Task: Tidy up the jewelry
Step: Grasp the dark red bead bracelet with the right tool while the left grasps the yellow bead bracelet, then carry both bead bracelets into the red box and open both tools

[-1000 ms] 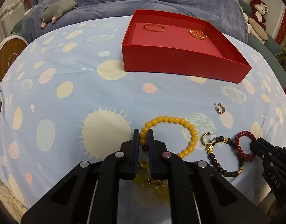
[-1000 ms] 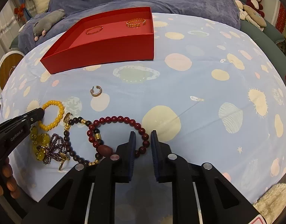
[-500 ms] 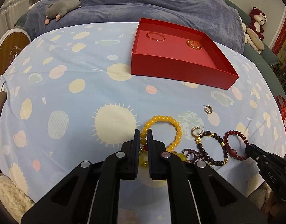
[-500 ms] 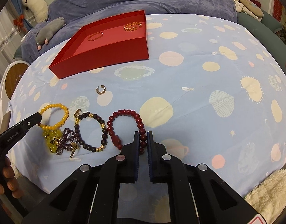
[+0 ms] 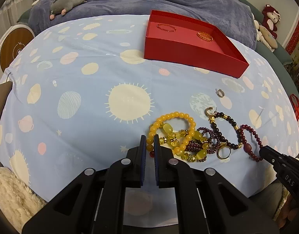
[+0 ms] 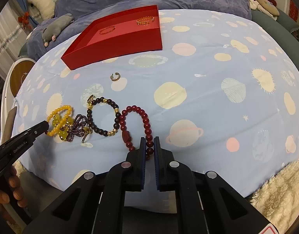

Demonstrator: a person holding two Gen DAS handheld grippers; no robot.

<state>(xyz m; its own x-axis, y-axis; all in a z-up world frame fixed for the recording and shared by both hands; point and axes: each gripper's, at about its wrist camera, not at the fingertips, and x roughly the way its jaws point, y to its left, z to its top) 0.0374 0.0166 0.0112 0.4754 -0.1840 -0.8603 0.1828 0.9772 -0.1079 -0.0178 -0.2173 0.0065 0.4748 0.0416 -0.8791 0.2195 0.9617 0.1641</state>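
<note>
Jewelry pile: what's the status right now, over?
Left gripper shut on yellow bead bracelet. Right gripper shut on dark red bead bracelet. Red box holds two thin bracelets; path to it open.

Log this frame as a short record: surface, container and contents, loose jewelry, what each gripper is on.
surface: planet-print sheet
container: red tray, holding two thin bracelets
loose jewelry: yellow bead bracelet, dark bead bracelet, red bead bracelet, small hoop earring
left gripper: jaws narrow around yellow bead bracelet
right gripper: jaws narrow around red bead bracelet
</note>
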